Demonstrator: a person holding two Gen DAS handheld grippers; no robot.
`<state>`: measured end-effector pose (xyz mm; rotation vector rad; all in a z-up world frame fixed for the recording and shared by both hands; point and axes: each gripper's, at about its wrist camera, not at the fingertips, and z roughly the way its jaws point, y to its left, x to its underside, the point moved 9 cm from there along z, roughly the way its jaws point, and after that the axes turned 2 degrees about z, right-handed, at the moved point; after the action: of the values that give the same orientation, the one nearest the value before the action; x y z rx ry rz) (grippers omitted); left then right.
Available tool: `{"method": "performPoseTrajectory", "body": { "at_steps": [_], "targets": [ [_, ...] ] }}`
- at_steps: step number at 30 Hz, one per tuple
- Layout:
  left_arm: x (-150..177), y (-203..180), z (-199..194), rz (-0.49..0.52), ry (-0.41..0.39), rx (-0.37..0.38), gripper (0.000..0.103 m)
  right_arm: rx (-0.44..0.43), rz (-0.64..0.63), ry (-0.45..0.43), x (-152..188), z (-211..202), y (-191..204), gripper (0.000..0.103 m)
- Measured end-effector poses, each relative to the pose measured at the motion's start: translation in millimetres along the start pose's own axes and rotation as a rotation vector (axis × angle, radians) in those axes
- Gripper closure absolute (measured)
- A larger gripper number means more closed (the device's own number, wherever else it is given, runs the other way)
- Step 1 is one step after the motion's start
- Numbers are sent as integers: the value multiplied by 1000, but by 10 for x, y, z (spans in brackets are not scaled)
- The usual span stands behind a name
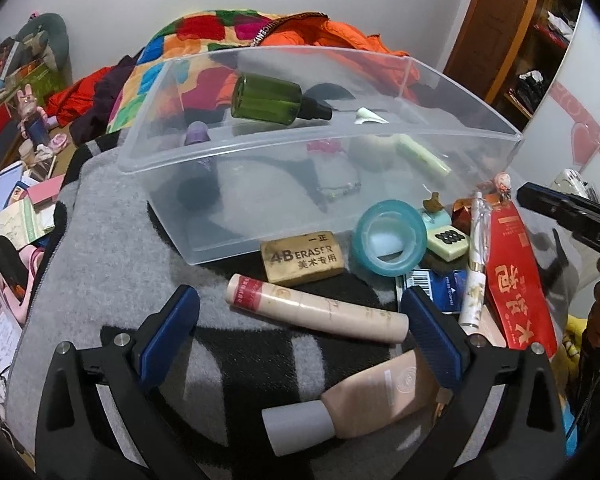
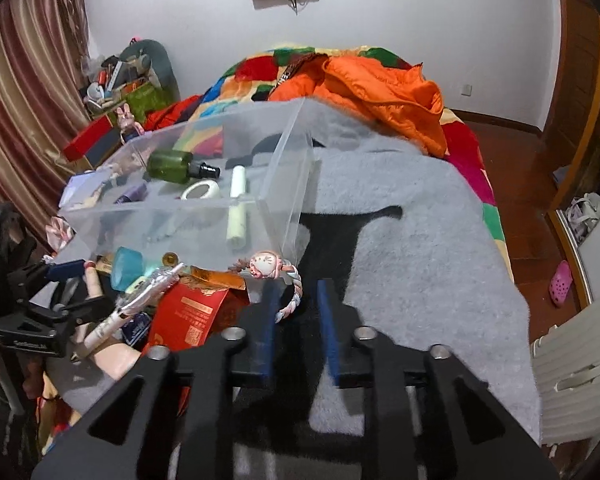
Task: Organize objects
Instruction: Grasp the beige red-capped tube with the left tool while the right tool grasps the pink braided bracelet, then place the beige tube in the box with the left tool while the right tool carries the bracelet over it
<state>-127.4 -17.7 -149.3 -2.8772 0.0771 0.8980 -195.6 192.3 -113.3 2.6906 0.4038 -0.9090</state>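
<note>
A clear plastic bin (image 1: 440, 92) sits on a grey and black blanket (image 1: 112, 248) and holds a green bottle (image 1: 276, 98), a purple item (image 1: 198, 134) and a pale green tube (image 1: 422, 155). My left gripper (image 1: 300, 316) is open around a beige cosmetic tube (image 1: 316, 308) lying in front of the bin. My right gripper (image 2: 298, 304) is partly open and empty, just behind a braided hair tie with a pink charm (image 2: 274, 270) beside the bin (image 2: 288, 200); it also shows at the right edge of the left wrist view (image 1: 556, 208).
In front of the bin lie a 4B eraser (image 1: 302, 260), a teal tape roll (image 1: 390, 238), a mahjong tile (image 1: 448, 242), a white pen (image 1: 476, 276), a red packet (image 1: 516, 280) and a beige squeeze tube (image 1: 360, 400). Orange jacket (image 2: 380, 88) lies behind.
</note>
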Motion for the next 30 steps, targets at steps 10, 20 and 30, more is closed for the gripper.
{"method": "performPoseTrajectory", "body": {
  "at_steps": [10,20,30],
  "targets": [
    [51,42,-63,15,-50,-53,19,10,19,40,68,282,-49,83],
    [109,169,-406,-34,-105,-84,20,9,33,-14,13,111,-49,96],
    [-197,187,-807,-55,-210,-78,19,10,47,-155,-268,-405,-84,97]
  ]
}}
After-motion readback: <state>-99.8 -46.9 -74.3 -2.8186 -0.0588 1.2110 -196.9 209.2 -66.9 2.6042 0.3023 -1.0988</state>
